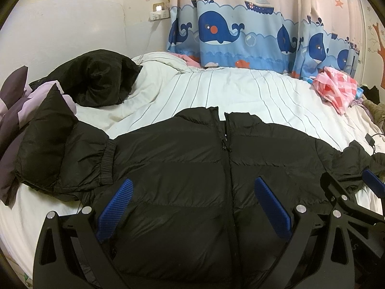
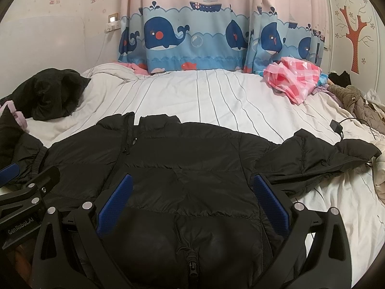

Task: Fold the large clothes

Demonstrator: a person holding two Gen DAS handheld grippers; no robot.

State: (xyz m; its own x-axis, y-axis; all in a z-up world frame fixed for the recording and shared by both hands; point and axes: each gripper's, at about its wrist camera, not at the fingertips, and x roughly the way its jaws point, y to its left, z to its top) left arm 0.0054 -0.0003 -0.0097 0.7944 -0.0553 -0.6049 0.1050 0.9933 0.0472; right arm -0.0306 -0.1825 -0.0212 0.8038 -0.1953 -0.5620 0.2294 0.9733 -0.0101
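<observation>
Bare striped sheet (image 2: 216, 96) beyond black jacket (image 2: 182, 159); pink bag (image 2: 293, 79) far-right.

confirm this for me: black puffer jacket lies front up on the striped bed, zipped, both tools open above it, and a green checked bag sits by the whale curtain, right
Not quite: the checked bag is pink, not green, as the right wrist view shows. The rest holds: the black puffer jacket lies front up and zipped on the striped bed, the left tool and right tool are both open above it, and the bag sits by the whale curtain.
</observation>
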